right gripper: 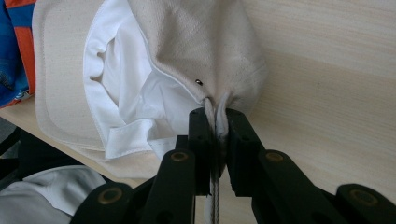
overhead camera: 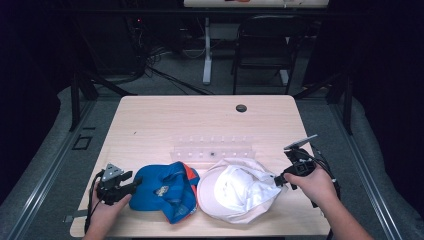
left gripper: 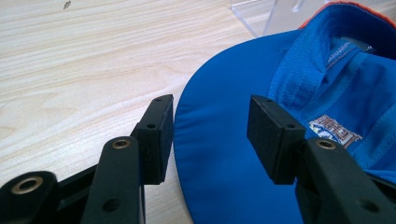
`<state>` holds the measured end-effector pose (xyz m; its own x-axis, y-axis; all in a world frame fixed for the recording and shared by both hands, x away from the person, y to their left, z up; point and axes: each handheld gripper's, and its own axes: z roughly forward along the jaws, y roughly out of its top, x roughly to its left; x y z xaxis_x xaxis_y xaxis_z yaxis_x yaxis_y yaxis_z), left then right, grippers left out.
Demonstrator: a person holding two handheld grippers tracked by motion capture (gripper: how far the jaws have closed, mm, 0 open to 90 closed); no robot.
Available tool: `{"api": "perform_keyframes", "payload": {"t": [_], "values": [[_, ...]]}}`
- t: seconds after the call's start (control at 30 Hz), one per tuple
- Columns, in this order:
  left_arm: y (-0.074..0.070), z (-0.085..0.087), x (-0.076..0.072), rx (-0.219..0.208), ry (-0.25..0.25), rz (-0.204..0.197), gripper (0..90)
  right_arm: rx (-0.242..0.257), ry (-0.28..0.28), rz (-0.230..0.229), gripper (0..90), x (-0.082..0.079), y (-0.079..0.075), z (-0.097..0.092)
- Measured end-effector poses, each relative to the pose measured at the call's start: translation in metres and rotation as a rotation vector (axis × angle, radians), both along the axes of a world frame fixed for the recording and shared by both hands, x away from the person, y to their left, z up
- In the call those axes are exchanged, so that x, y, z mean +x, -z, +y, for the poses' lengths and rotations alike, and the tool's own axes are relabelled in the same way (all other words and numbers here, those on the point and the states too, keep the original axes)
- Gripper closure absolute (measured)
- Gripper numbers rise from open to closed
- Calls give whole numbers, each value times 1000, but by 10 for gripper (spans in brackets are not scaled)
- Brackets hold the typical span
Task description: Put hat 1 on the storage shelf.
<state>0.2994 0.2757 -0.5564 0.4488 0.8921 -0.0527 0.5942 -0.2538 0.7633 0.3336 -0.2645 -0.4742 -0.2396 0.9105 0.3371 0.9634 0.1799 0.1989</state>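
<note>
Wooden table point(overhead camera: 165, 120) carries two caps side by side. Right gripper point(right gripper: 215, 116) is clamped on the white cap point(overhead camera: 232, 192) rear edge; left gripper point(left gripper: 210, 135) stands open, straddling the blue cap point(left gripper: 233, 154) brim.

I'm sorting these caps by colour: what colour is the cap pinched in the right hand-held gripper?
The cap is cream outside with a white lining, clearest in the right gripper view.

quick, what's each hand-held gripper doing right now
Left hand-held gripper: open, jaws either side of the blue cap brim, not pressing it.
Right hand-held gripper: shut on the white cap edge.
</note>
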Motion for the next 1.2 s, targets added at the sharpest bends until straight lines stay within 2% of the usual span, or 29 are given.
{"api": "perform_keyframes", "payload": {"t": [0.2,0.4,0.57,0.6,0.63,0.7,0.77,0.8,0.83,0.87,0.97,1.0,1.1,1.13,1.2], "values": [[0,0,0,0,0,0,514,-29,26,38,820,1,-8,5],[0,-1,0,1,1,1,514,-62,25,57,821,3,-20,10],[1,-1,0,2,2,3,514,-65,38,58,821,3,-30,15],[1,-1,0,2,3,3,514,-78,16,76,821,5,-38,17],[1,-1,0,2,3,3,514,-78,16,76,821,5,-38,17],[1,-1,0,1,3,1,514,-86,39,65,821,5,-48,23],[1,-1,0,-1,2,1,514,-91,36,60,821,6,-52,24],[1,-1,0,2,3,2,514,-96,37,61,821,7,-60,27],[1,-1,0,2,3,2,514,-96,37,61,821,7,-60,27],[1,-1,0,-2,1,5,514,-118,22,64,821,8,-68,28],[1,-1,0,0,3,4,514,-122,32,58,821,8,-73,32],[0,-1,0,0,3,3,514,-130,13,72,821,9,-79,34],[0,-1,0,0,3,3,514,-142,7,74,822,10,-85,37],[0,-1,0,0,6,9,514,-136,24,73,821,9,-88,41],[0,-1,0,0,7,8,514,-146,18,85,821,9,-91,44]]}}
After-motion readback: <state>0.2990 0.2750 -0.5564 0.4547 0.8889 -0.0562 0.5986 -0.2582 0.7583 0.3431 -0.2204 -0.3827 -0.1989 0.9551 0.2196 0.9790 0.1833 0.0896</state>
